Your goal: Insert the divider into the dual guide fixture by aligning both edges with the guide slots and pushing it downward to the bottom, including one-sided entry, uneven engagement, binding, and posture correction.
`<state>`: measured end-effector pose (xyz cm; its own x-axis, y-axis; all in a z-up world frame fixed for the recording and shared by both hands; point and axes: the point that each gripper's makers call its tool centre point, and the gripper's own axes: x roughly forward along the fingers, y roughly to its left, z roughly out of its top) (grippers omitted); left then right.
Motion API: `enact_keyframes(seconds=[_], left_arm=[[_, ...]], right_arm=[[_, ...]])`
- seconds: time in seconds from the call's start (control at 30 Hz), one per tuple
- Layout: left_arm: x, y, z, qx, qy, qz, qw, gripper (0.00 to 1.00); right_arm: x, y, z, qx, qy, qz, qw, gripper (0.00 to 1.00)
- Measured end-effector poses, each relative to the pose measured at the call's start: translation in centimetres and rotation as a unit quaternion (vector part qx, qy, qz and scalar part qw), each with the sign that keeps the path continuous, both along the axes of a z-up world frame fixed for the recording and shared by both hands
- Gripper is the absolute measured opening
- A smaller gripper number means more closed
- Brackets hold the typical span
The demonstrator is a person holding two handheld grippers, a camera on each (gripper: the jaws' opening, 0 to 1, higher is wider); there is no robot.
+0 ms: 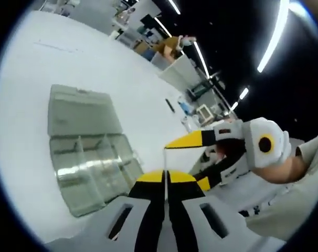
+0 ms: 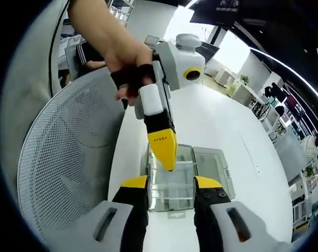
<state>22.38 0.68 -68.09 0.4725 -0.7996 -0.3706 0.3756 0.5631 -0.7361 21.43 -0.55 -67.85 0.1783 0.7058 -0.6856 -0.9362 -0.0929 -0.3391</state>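
Pinching a thin clear divider (image 1: 165,173) edge-on between nearly closed jaws, the left gripper (image 1: 166,177) is hovering above the white table (image 1: 54,63), with the sheet rising from its yellow tips as a pale sliver. The right gripper (image 2: 171,184) is holding its jaws wide apart with nothing between them, and the left gripper's yellow tip is dipping into that gap from above. Just beyond and below both tools, the clear compartment box (image 2: 175,184) is lying open, lid folded back on the far side. Its long axis is running left to right across the right gripper view. Guide slots are too faint to make out, and the divider's lower edge is hidden.
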Motion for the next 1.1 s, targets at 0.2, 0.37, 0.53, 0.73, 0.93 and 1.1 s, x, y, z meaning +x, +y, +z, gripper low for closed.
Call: enact_keyframes(seconds=[0.2, 0.37, 0.53, 0.73, 0.93, 1.1], left_arm=[[0.1, 0.3, 0.1, 0.004, -0.024, -0.008, 0.9997, 0.0], [-0.2, 0.2, 0.4, 0.02, -0.082, -0.04, 0.9957, 0.0], [-0.3, 0.4, 0.5, 0.035, -0.114, -0.056, 0.9913, 0.0], [-0.7, 0.6, 0.7, 0.046, -0.14, -0.075, 0.9862, 0.0], [-1.2, 0.8, 1.3, 0.051, -0.163, -0.087, 0.9814, 0.0], [-1.5, 0.7, 2.0, 0.05, -0.18, -0.094, 0.9779, 0.0]], right_arm=[[0.4, -0.1, 0.5, 0.012, 0.019, -0.012, 0.9997, 0.28], [0.8, -0.1, 0.9, 0.019, 0.04, -0.016, 0.9989, 0.21], [0.4, -0.1, 0.7, 0.006, 0.069, 0.004, 0.9976, 0.17], [0.5, 0.4, 1.5, 0.0, 0.088, 0.016, 0.996, 0.14], [0.2, 0.8, 2.3, -0.016, 0.106, 0.041, 0.9934, 0.14], [-0.3, 1.2, 3.5, -0.028, 0.121, 0.061, 0.9903, 0.12]])
